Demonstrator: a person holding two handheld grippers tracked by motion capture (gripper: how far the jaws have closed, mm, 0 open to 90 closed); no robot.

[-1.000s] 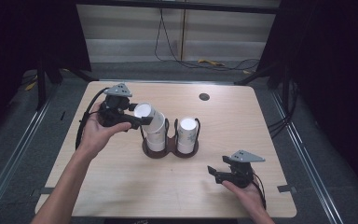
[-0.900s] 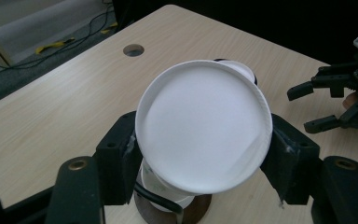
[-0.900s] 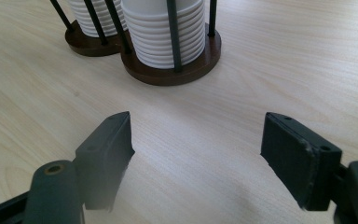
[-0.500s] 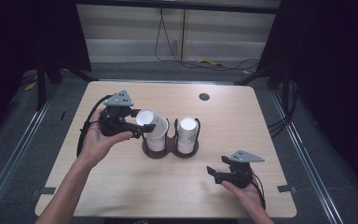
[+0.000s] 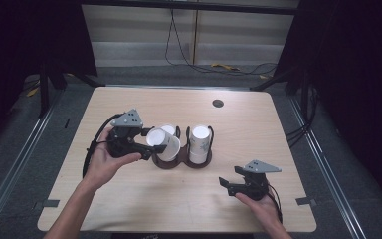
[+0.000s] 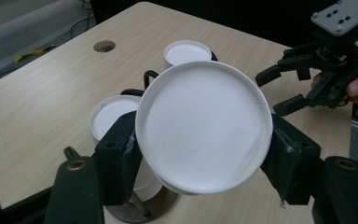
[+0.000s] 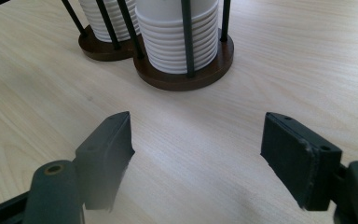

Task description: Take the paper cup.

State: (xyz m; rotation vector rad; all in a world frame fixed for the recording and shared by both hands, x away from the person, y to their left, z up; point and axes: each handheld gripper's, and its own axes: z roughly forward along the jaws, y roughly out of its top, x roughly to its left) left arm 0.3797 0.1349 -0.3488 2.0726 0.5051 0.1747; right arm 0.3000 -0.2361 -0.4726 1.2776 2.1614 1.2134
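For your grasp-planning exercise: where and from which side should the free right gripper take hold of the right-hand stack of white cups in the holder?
Grip the top cup by its sidewall above the black rods, from above or the person's side, fingers straddling it.

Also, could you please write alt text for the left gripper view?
The left gripper grips a white paper cup, its base facing the camera, above a dark two-slot cup holder holding two cup stacks on a wooden table. The right gripper waits open behind.

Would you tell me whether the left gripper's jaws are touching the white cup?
Touching: in the left gripper view, the left gripper has both jaws pressed against the white cup.
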